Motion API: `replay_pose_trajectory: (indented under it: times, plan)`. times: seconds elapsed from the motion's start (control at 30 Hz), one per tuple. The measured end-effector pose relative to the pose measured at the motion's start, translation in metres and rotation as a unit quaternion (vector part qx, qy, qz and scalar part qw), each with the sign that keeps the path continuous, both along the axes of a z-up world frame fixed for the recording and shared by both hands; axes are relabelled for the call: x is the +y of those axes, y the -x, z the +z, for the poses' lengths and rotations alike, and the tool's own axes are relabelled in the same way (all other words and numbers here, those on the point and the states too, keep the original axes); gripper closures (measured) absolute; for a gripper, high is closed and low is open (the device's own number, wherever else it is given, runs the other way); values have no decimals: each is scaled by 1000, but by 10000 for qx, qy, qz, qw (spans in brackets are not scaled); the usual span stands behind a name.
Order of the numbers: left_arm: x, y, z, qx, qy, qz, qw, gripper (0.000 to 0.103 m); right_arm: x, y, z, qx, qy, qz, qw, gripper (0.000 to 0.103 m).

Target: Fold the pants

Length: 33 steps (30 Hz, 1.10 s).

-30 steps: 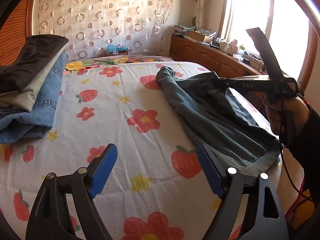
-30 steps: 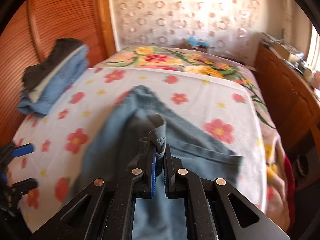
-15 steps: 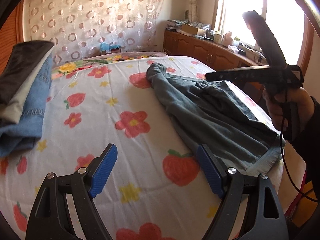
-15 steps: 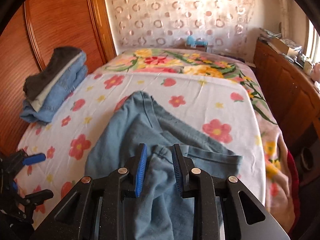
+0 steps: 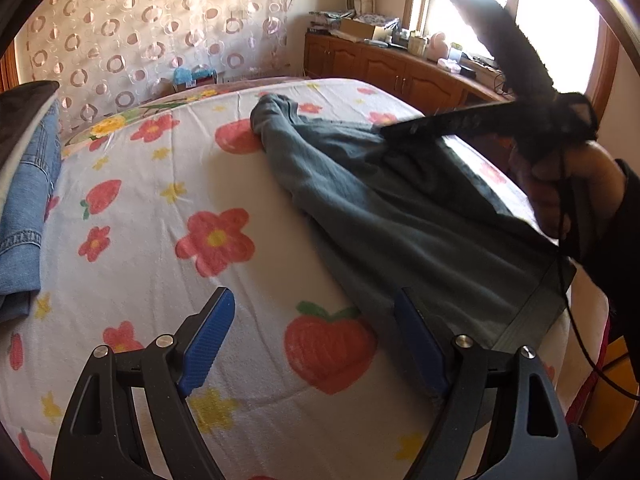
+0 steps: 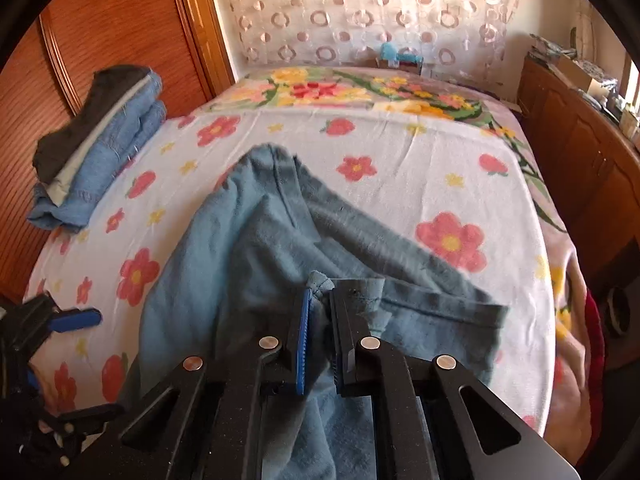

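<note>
Right wrist view shows my right gripper (image 6: pixel 318 300) with its jaws narrow and a bunched fold of the blue-grey pants (image 6: pixel 256 248) caught between the blue pads (image 6: pixel 303 332). The pants lie crumpled on the bed (image 6: pixel 400 148), over the flowered sheet, and they reach from the near edge toward 12 o'clock. A stack of folded clothes (image 6: pixel 96 144) sits at 10 o'clock, next to the wooden wall panel (image 6: pixel 120 28).

From the left wrist view, my left gripper (image 5: pixel 312 340) hangs above the sheet with jaws wide and holds nothing. Its right pad (image 5: pixel 420 344) is just beside the hem of the pants (image 5: pixel 400 208), at 3 o'clock. The right gripper (image 5: pixel 400 130) is partly blurred there.
</note>
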State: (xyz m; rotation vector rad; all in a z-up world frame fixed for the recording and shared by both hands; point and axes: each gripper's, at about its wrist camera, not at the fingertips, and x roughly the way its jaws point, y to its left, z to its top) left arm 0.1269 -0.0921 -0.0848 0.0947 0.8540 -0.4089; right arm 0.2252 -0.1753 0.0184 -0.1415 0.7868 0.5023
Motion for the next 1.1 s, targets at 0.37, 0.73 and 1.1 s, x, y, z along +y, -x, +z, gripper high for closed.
replay_pose_trajectory:
  times: [0.37,0.73,1.1]
  plan:
    - [-4,2,-6,-46,-114,5,9999,20,-44,23,37,-835,-584,-204,9946,94]
    - [-4,0,-8,-72,-156,17,9999,20,-78,4,-2,-497,-108,-1136,9922,94]
    - [-4,0,-8,-79,-163,18,9998,20,-71,-5,-7,-397,71,-1331,9903,92]
